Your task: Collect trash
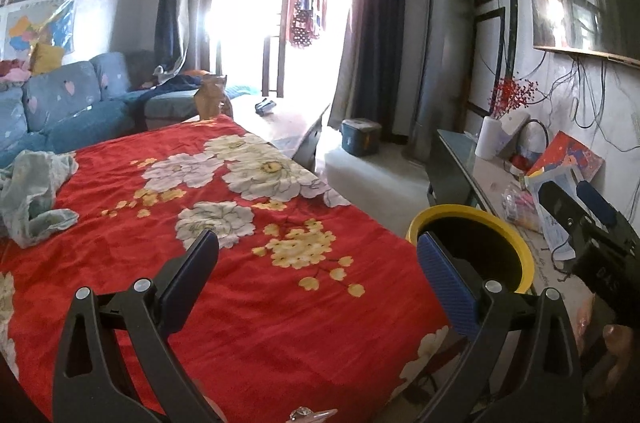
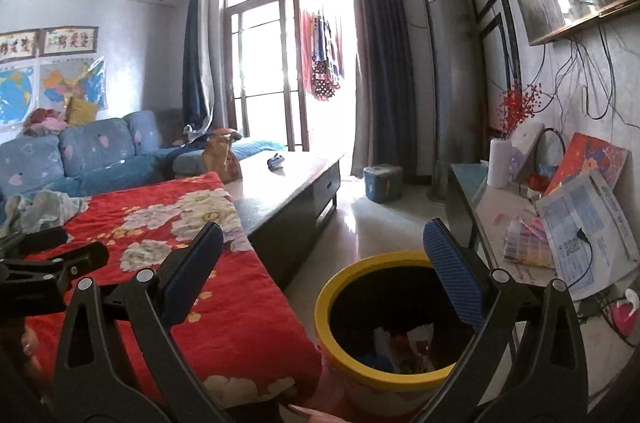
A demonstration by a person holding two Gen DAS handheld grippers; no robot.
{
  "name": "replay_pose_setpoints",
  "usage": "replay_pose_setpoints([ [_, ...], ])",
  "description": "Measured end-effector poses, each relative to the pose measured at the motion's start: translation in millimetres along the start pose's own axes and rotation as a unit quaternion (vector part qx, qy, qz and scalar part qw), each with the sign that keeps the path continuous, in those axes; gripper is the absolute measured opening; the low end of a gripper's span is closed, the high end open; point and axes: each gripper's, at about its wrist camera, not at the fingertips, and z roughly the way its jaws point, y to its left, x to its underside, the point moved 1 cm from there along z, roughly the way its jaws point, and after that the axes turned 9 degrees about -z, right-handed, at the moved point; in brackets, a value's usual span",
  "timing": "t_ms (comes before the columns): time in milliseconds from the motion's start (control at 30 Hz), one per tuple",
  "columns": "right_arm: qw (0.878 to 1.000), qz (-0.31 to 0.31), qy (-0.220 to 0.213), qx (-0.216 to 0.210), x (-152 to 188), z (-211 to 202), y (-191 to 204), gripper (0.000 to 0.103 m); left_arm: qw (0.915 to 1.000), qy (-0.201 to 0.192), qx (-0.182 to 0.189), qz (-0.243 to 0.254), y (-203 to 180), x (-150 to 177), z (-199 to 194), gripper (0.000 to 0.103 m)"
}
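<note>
- While both tongs stand spread wide and grasp nothing, the left tongs [image 1: 316,255] hang over the red floral blanket [image 1: 248,287].
- The right tongs [image 2: 320,247] hang above the yellow-rimmed trash bin [image 2: 340,343], which stands on the floor just beside the blanket's edge.
- Crumpled wrappers [image 2: 404,343] lie at the bottom of the bin.
- A pale green cloth [image 1: 32,191] lies bunched on the blanket's far left side.
- Beyond the blanket, a dark coffee table [image 2: 288,175] carries a small dark object, too small to tell.
</note>
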Motion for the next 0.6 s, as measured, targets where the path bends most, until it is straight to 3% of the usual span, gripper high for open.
replay_pose_setpoints([
  [600,1.000,-0.003,0.001,-0.002,1.8,-2.9,5.5,0.092,0.9999,-0.004,-0.002,-0.010,6.9,0.6,-5.9,0.097],
])
